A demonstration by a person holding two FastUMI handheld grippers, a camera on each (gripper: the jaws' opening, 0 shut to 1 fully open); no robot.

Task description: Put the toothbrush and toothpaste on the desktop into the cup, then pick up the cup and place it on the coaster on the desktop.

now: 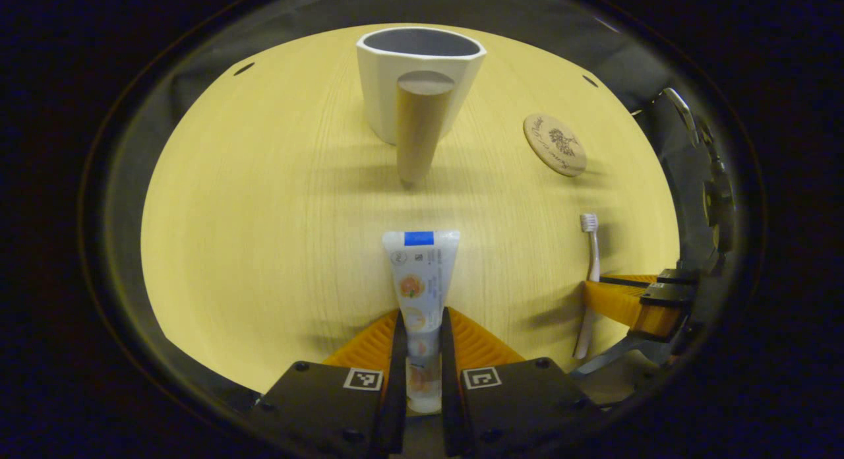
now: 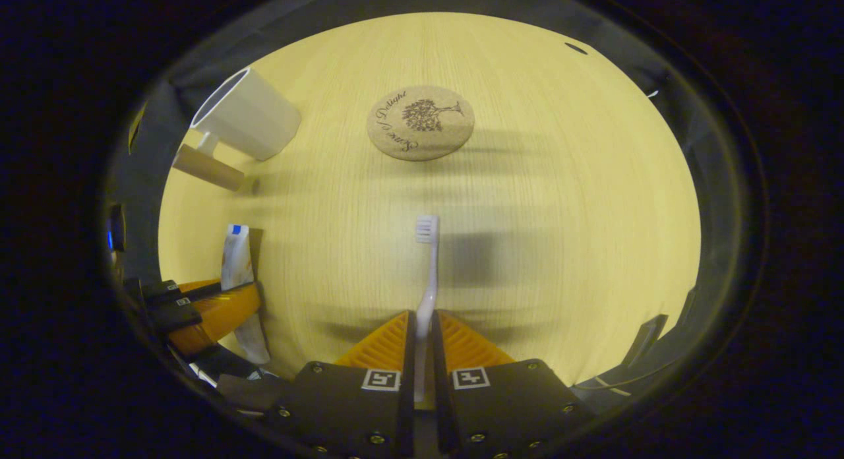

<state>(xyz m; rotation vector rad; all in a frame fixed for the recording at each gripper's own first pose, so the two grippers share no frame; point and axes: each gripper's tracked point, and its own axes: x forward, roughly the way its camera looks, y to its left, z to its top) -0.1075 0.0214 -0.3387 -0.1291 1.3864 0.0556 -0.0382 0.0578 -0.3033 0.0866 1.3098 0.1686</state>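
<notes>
A pale wooden desktop [image 2: 527,248] carries a white cup [image 1: 422,76] and a round cork coaster [image 2: 420,122]

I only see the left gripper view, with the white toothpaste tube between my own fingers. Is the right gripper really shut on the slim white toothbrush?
Observer: Yes. In the right gripper view, both fingers of the right gripper press on the handle of the slim white toothbrush.
Operator: Is it lifted?
Observer: Probably. Its shadow falls well to one side of the bristle head on the pale wooden desktop.
Operator: Where does the head point?
Observer: Straight at the round cork coaster, which lies ahead of it with bare desktop between them.
</notes>
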